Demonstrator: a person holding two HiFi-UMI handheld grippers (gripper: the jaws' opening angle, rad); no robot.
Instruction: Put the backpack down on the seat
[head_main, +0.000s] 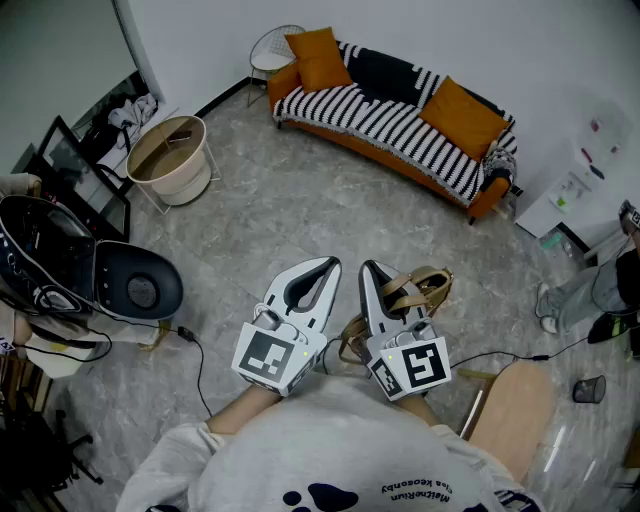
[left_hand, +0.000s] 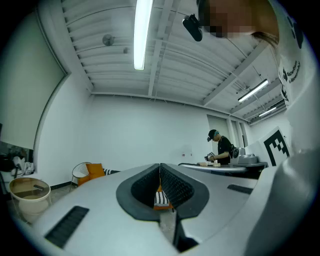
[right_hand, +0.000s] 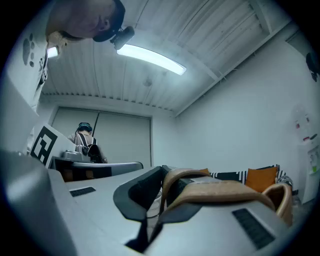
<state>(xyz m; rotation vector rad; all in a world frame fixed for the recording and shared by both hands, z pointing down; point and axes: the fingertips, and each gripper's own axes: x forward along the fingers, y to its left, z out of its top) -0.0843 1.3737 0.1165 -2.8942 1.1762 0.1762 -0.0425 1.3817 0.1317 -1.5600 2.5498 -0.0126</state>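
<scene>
My right gripper (head_main: 370, 268) is shut on a tan strap (right_hand: 220, 190) of the backpack (head_main: 424, 288). The strap loops over the right jaw, and the bag's body hangs mostly hidden beneath the gripper, with a brown bit showing low at its left side. Close to its left, my left gripper (head_main: 331, 264) is shut with nothing in it, its tips meeting (left_hand: 160, 167). Both are held level above the floor, pointing towards the orange sofa (head_main: 400, 125) with a black-and-white striped throw by the far wall. A wooden chair seat (head_main: 515, 410) is close at my lower right.
A beige round tub (head_main: 170, 160) and a wire chair (head_main: 272, 45) stand at the far left. A black padded machine (head_main: 135, 285) and a floor cable (head_main: 195, 350) lie to the left. A person's legs (head_main: 585, 290), a white cabinet (head_main: 570, 195) and a small black bin (head_main: 588, 388) are at the right.
</scene>
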